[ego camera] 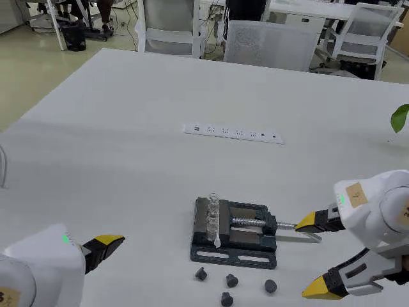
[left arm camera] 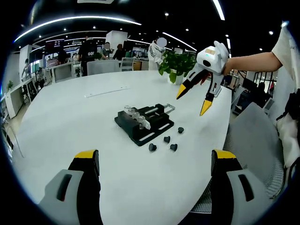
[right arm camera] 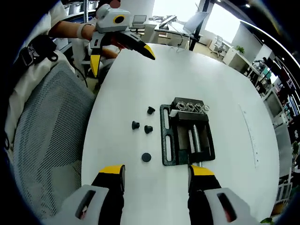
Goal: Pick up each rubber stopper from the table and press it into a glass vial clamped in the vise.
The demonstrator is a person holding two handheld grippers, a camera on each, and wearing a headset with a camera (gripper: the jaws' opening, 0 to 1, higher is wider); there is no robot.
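Note:
A black vise (ego camera: pixel 233 240) stands near the table's front edge and clamps a row of clear glass vials (ego camera: pixel 213 214) in its left jaw. Several dark rubber stoppers (ego camera: pixel 231 280) lie loose on the table just in front of it. My right gripper (ego camera: pixel 311 256) hovers open to the right of the vise, level with its screw handle. At the lower left my left gripper (ego camera: pixel 105 243) shows one yellow tip, well short of the stoppers. The left gripper view has its open jaws (left arm camera: pixel 154 157) facing vise (left arm camera: pixel 145 123) and stoppers (left arm camera: pixel 166 139). In the right gripper view the open gripper (right arm camera: pixel 157 171) hangs above vise (right arm camera: pixel 187 133), stoppers (right arm camera: pixel 148 129) to its left.
A white power strip (ego camera: pixel 233 133) lies mid-table behind the vise. Office chairs (ego camera: pixel 268 41) line the far edge. A green plant (left arm camera: pixel 176 65) stands by the table's far side, and a mesh chair (right arm camera: pixel 47 140) sits beside the near edge.

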